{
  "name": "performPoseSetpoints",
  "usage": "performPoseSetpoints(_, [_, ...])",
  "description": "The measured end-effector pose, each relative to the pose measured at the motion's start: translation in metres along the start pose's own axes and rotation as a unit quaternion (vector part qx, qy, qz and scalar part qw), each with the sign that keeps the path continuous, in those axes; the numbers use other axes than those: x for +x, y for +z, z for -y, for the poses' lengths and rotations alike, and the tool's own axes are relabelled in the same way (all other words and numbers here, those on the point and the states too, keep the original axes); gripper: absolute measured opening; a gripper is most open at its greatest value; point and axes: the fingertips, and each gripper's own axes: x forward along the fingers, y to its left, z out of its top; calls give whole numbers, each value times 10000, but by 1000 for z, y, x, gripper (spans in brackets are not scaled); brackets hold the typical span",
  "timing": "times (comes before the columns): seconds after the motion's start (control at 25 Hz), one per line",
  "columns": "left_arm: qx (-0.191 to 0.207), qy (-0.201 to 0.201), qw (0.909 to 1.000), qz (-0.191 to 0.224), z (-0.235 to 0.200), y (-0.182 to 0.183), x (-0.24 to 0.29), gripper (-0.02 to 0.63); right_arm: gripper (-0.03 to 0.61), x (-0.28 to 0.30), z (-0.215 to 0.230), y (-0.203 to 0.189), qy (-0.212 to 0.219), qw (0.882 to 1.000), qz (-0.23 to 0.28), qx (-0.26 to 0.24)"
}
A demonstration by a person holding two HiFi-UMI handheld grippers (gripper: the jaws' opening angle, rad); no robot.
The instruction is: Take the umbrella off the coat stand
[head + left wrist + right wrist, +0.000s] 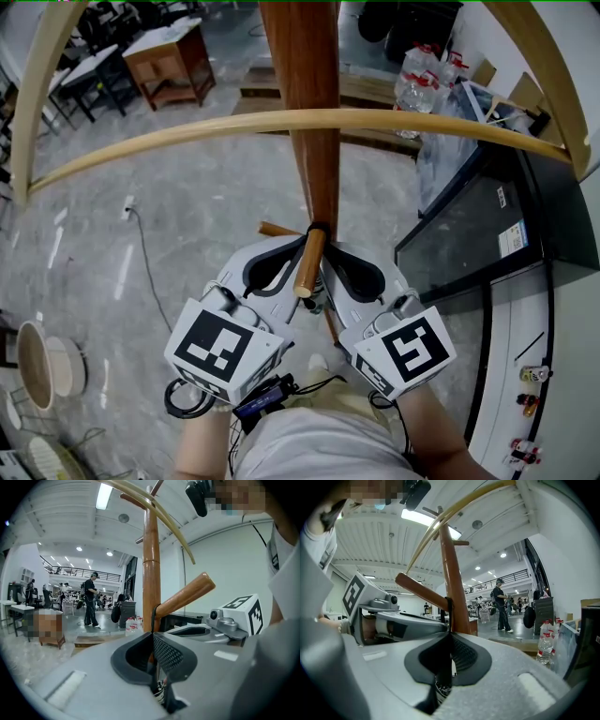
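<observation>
The coat stand's brown pole (311, 112) rises in front of me, with a wooden peg (309, 263) pointing toward me. A thin black umbrella strap (317, 228) loops over that peg where it meets the pole. My left gripper (298, 247) and right gripper (330, 252) meet side by side just under the peg. Each is shut on the strap, which runs up from the left gripper (152, 637) as a taut strap (154, 616), and likewise from the right gripper (450, 639). A patterned bit of the umbrella (160, 693) shows below the jaws; the rest is hidden.
Pale curved wooden arms (281, 122) of the stand arc above my grippers. A dark cabinet (469, 225) stands close on the right, with water bottles (417, 80) behind it. A cable (145, 267) lies on the floor at left, near round baskets (47, 361). People (90, 599) stand far off.
</observation>
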Motion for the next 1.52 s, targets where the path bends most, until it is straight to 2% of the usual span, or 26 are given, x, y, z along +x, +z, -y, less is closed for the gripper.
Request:
performPoseSetpoints(0.56, [-125, -192, 9995, 221, 7, 13, -16, 21, 5, -8, -10, 15, -86, 9999, 112, -39])
performPoseSetpoints(0.88, [-43, -214, 9992, 346, 16, 20, -32, 21, 5, -19, -22, 25, -122, 9997, 196, -126])
performPoseSetpoints(1.36, [53, -264, 9984, 491, 30, 32, -64, 21, 5, -34, -54, 39, -81, 9992, 245, -295])
performPoseSetpoints(1.52, [105, -228, 9984, 508, 31, 32, -90, 21, 5, -35, -81, 41, -16, 9990, 208, -406])
